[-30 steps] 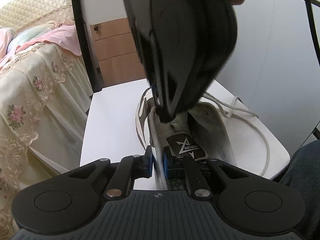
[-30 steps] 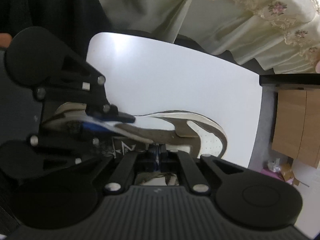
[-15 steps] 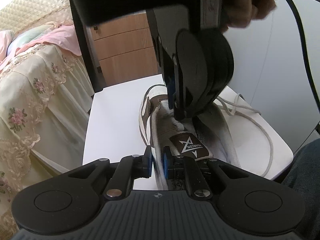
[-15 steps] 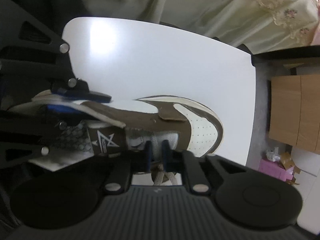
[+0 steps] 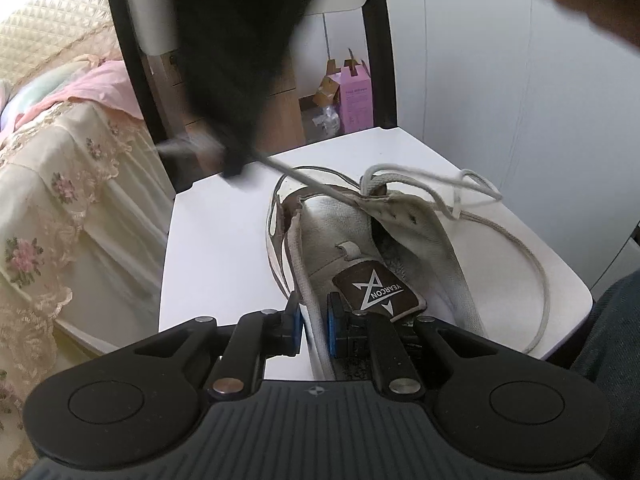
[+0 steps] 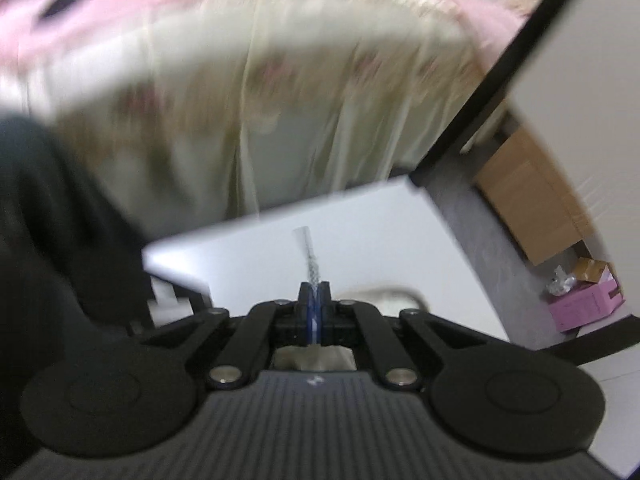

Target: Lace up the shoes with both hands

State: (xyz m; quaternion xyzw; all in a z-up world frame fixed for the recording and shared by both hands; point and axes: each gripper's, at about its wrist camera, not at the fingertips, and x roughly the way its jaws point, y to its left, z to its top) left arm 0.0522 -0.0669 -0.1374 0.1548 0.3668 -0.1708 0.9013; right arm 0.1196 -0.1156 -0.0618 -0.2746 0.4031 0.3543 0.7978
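A white and brown sneaker (image 5: pixel 340 236) lies on a small white table (image 5: pixel 216 248), its tongue tag reading YEARCON. My left gripper (image 5: pixel 313 322) is shut on the shoe's left eyelet flap near the collar. The right gripper (image 5: pixel 232 168) shows blurred above the toe, with the grey lace (image 5: pixel 316 182) stretched taut from it to an eyelet. In the right wrist view, my right gripper (image 6: pixel 314 294) is shut on the lace tip (image 6: pixel 309 256), which sticks out past the pads. The rest of the lace (image 5: pixel 532 256) loops loose on the table at the right.
A bed with a cream lace cover (image 5: pixel 60 200) stands left of the table. A black chair frame (image 5: pixel 136 80) rises behind it. A pink box (image 5: pixel 356 96) and wooden drawers sit on the floor beyond. A person's trouser leg (image 5: pixel 616 328) is at the right edge.
My right gripper rose and swung away from the shoe's eyelets, pulling the lace taut; its view now faces the bed. The left gripper has kept its hold.
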